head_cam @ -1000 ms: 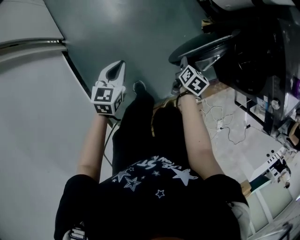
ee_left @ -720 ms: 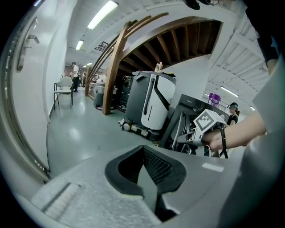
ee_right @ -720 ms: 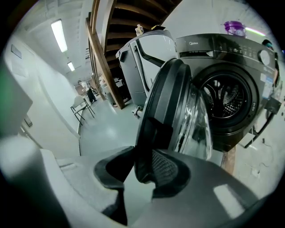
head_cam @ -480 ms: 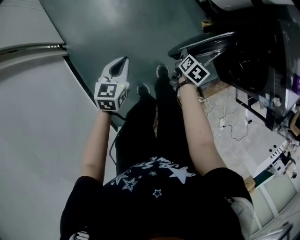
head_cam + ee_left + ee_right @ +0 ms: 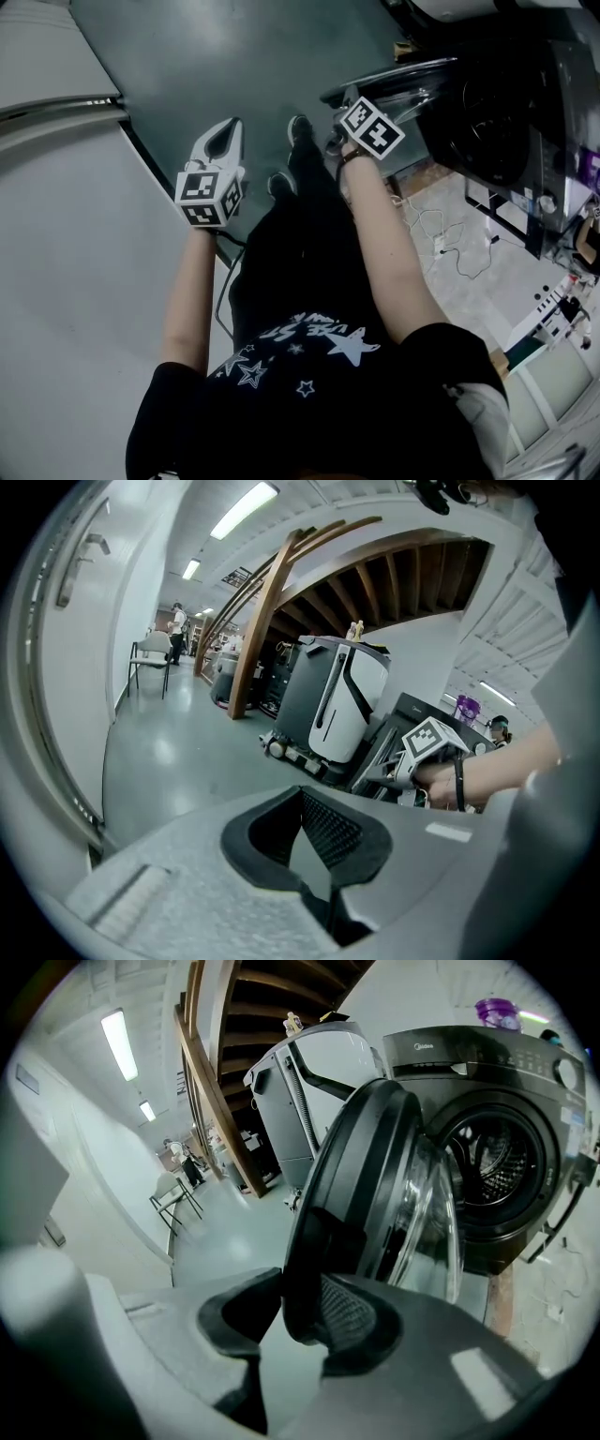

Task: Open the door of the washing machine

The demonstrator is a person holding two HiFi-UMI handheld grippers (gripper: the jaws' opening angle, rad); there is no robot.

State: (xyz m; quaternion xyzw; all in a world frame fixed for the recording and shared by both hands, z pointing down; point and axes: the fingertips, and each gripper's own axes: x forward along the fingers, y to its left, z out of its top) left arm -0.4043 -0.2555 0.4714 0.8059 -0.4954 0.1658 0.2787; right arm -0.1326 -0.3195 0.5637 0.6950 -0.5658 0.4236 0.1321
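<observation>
- Head view: the right gripper [image 5: 343, 97] meets the rim of the door [image 5: 412, 75], which stands swung well out from the washing machine [image 5: 511, 122]; the left gripper [image 5: 228, 131] hangs well apart to its left over bare floor [image 5: 234, 47]; the person's shoes [image 5: 300, 129] sit just below the right gripper, so a door swung further could catch a foot; loose cables [image 5: 441, 246] lie behind it to the right, likely a snag when stepping back.
- Left gripper view: jaws apart with nothing between them; a white wall [image 5: 56, 714] runs close on its left, so drifting that way risks a knock; ahead the floor is open.
- Right gripper view: jaws clamp the door's dark rim, though they have just been opening a little; the curved rim could slide out if they ease more; the glass bowl [image 5: 441, 1213] bulges just right of the jaws, the drum [image 5: 492, 1162] lies exposed beyond; leftward, open floor leaves swing room.
</observation>
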